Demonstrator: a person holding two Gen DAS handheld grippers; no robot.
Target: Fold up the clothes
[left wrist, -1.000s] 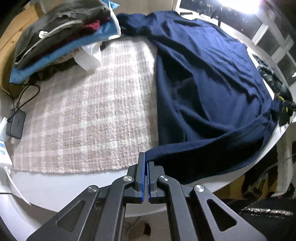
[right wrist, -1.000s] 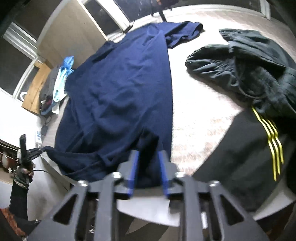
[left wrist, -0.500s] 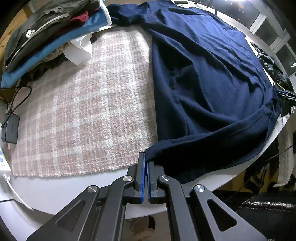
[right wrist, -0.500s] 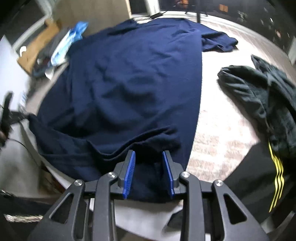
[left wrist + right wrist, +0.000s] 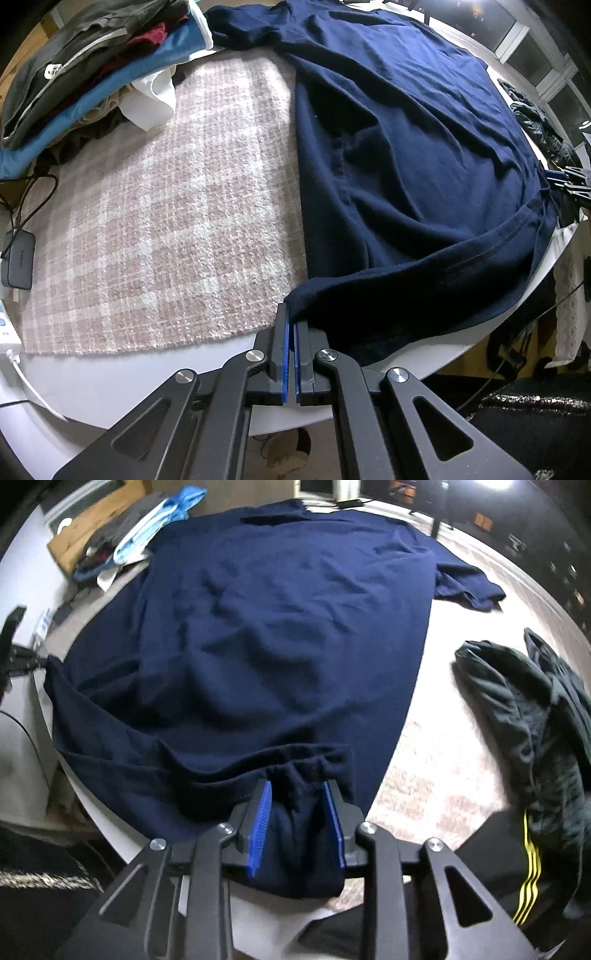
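Observation:
A navy shirt [image 5: 406,147] lies spread over the round table, its hem hanging off the near edge. My left gripper [image 5: 290,321] is shut on the hem's left corner, right at the edge of the plaid cloth. In the right wrist view the navy shirt [image 5: 277,627] stretches away from me. My right gripper [image 5: 295,794] holds a thick bunch of the hem's other corner between its blue pads [image 5: 260,812], jaws partly apart around the gathered fabric. Each gripper shows small in the other's view: the right gripper [image 5: 565,181] and the left gripper [image 5: 14,653].
A pile of folded clothes [image 5: 92,66] sits at the back left on the pink plaid cloth [image 5: 166,221]. A black adapter [image 5: 18,258] and white cable [image 5: 33,391] lie at the left rim. A dark crumpled garment [image 5: 517,701] and a black one with yellow stripes [image 5: 528,878] lie right of the shirt.
My right gripper has rolled and swung round with the hem, so the shirt now lies straight ahead of it. The left gripper keeps its grip and has hardly moved.

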